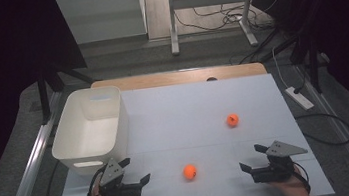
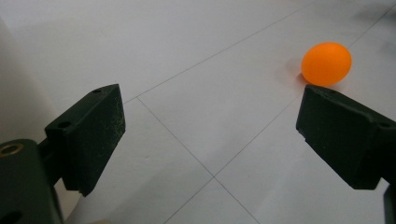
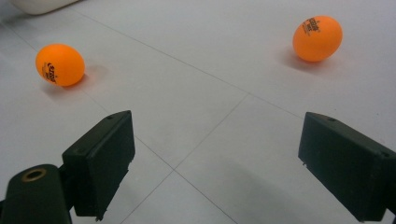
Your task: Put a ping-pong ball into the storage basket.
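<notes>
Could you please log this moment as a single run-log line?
left tool: open, empty | right tool: open, empty | near ball: between tools, untouched | far ball: on table | bin: left

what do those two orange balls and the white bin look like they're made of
Near orange ball and far orange ball: likely thin celluloid-type plastic, matte, with small printed logos, like ping-pong balls. White bin: probably moulded plastic, smooth and slightly glossy, with rounded corners and a cut-out handle slot.

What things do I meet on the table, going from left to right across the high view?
White bin → left gripper → near orange ball → far orange ball → right gripper.
</notes>
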`<state>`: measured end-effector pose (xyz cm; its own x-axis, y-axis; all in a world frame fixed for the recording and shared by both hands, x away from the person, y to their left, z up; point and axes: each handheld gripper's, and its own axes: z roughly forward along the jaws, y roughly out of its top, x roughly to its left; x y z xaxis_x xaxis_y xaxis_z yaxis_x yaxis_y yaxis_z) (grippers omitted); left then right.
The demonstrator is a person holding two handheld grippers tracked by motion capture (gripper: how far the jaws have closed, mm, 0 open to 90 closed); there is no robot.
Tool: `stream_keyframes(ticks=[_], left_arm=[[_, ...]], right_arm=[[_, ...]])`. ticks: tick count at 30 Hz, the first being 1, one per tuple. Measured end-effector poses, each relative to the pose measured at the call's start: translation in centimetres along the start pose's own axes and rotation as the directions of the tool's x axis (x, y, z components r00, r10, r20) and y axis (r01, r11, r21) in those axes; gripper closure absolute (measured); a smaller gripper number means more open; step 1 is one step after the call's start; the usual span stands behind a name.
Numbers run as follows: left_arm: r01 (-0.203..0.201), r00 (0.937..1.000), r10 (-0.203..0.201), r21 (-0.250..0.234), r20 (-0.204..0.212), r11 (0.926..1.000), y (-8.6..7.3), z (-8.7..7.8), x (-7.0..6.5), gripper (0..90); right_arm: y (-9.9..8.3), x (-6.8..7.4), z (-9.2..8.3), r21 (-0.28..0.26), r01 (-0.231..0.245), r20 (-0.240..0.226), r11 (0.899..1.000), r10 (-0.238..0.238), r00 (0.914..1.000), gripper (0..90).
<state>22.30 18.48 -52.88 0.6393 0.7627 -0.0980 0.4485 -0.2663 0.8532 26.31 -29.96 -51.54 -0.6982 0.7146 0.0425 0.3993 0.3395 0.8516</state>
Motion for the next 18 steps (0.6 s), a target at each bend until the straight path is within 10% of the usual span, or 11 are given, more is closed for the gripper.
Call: stream_keyframes(ticks=[18], left_arm=[[-0.01, 0.9997, 0.011, -0.013, 0.023, 0.9999, 0.13, -0.18, -0.36, 9.5]], right_arm=[[-0.04, -0.18, 0.02, 0.0, -0.006, 0.003, 1.0, 0.006, 1.0, 11.7]])
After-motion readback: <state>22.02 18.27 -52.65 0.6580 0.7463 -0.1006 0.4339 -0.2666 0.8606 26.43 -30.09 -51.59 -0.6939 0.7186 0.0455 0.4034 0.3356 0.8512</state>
